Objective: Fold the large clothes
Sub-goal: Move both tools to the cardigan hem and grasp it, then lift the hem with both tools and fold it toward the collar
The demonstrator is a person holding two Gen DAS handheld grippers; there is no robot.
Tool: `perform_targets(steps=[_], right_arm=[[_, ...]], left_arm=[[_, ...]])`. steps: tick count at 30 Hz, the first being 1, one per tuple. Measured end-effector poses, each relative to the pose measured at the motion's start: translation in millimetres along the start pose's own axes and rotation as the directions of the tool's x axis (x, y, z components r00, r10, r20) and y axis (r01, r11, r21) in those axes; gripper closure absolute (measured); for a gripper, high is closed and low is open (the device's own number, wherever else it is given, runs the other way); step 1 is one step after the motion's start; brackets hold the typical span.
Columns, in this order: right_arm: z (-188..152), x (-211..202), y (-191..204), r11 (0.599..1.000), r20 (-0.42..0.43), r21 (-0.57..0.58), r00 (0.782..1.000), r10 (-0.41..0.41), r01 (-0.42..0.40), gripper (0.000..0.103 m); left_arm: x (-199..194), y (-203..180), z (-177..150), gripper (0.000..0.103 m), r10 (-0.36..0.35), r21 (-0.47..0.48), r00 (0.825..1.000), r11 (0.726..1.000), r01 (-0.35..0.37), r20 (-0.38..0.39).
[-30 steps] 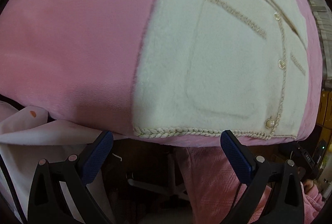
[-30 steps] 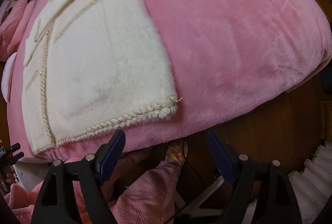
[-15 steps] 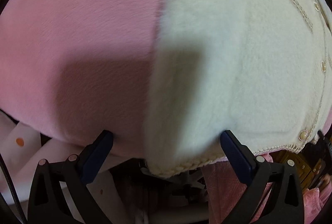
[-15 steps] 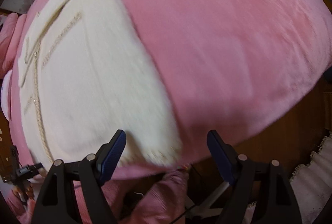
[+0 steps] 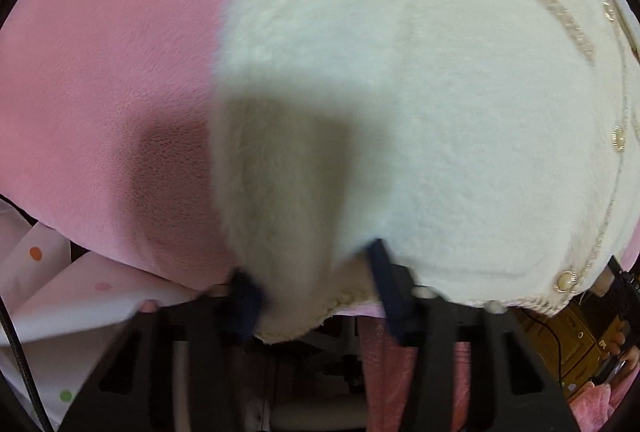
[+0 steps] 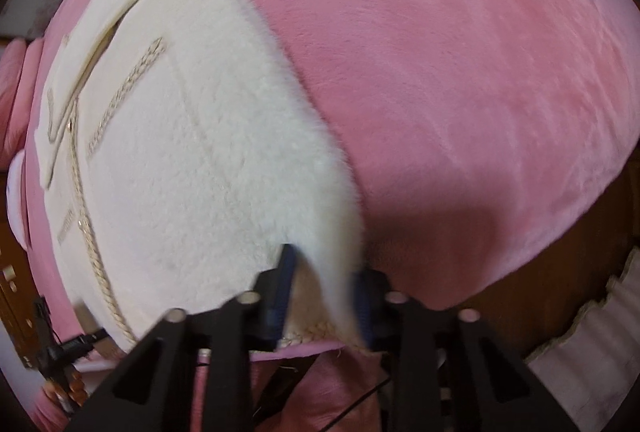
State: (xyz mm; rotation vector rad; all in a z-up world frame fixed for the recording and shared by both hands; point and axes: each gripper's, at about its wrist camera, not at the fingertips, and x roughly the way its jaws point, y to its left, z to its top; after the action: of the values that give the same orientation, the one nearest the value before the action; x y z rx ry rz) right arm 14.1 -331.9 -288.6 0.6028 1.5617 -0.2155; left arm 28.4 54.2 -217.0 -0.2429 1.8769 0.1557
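Both claws [image 5: 312,292] [image 6: 324,288] newly clamped on jacket [image 5: 440,112]

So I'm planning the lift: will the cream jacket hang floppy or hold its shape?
Probably floppy: the jacket hem bunches between the left gripper fingers. Thick pile suggests some weight and a good grip. The right gripper pinches a corner that already curls.
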Motion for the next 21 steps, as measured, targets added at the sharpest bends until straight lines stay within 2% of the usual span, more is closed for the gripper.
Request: perform_targets(steps=[1, 2, 3, 5, 6, 8, 9, 10, 12, 15, 17, 19, 21], right_arm=[[-0.8, -2.0, -1.5, 1.000, 0.002, 0.015, 1.000, 0.005, -0.005, 0.093], [-1.9, -4.7, -3.2, 1.000, 0.006, 0.025, 1.000, 0.017, -0.017, 0.093], [-2.2, -8.6, -3.6, 0.999, 0.012, 0.032, 0.999, 0.032, -0.033, 0.094], [-7.7, -16.4, -3.7, 0.992, 0.038, 0.052, 0.993, 0.113, -0.115, 0.095], [-10.5, -21.1, -3.2, 0.983, 0.050, 0.065, 0.985, 0.167, -0.170, 0.095], [-15.6, -32.2, -0.1, 0.953, 0.089, 0.084, 0.954, 0.285, -0.292, 0.095], [-19.1, -36.2, 1.3, 0.932, 0.114, 0.090, 0.933, 0.340, -0.351, 0.096], [-21.8, -42.4, 4.3, 0.902, 0.138, 0.097, 0.903, 0.407, -0.421, 0.096], [-30.0, -48.8, 13.2, 0.856, 0.167, 0.108, 0.858, 0.485, -0.505, 0.096], [-21.3, -68.9, 32.3, 0.799, 0.188, 0.111, 0.802, 0.567, -0.591, 0.096], [-11.1, -81.1, 46.5, 0.761, 0.200, 0.098, 0.762, 0.616, -0.641, 0.096], [1.2, -98.0, 64.7, 0.714, 0.223, 0.060, 0.706, 0.672, -0.698, 0.096], [21.8, -121.5, 84.6, 0.684, 0.240, 0.017, 0.667, 0.705, -0.729, 0.096]], left_arm=[[-6.3, -3.5, -1.7, 0.088, 0.006, -0.004, 1.000, 1.000, -0.006, 0.022], [-13.1, -7.1, -3.8, 0.090, 0.001, -0.013, 0.999, 1.000, 0.000, 0.045], [-17.0, -11.5, -6.6, 0.090, -0.017, -0.022, 0.998, 1.000, 0.019, 0.064], [-29.6, -16.7, -12.4, 0.091, -0.053, -0.040, 0.993, 0.998, 0.057, 0.107], [-37.5, -19.3, -15.9, 0.091, -0.059, -0.055, 0.989, 0.996, 0.067, 0.134], [-52.8, -21.4, -21.9, 0.092, -0.037, -0.106, 0.984, 0.993, 0.056, 0.174], [-60.5, -22.2, -24.5, 0.092, -0.016, -0.136, 0.982, 0.990, 0.042, 0.189], [-69.2, -22.8, -26.4, 0.092, -0.003, -0.168, 0.979, 0.985, 0.037, 0.202], [-89.0, -27.7, -29.4, 0.093, -0.030, -0.220, 0.973, 0.972, 0.082, 0.230], [-125.1, -35.4, -24.6, 0.094, -0.090, -0.235, 0.955, 0.959, 0.160, 0.282], [-153.1, -49.4, -17.6, 0.094, -0.095, -0.230, 0.947, 0.958, 0.171, 0.307], [-185.9, -58.7, -2.1, 0.094, -0.098, -0.232, 0.946, 0.957, 0.175, 0.309], [-213.7, -61.0, 12.3, 0.094, -0.155, -0.227, 0.937, 0.946, 0.233, 0.314]])
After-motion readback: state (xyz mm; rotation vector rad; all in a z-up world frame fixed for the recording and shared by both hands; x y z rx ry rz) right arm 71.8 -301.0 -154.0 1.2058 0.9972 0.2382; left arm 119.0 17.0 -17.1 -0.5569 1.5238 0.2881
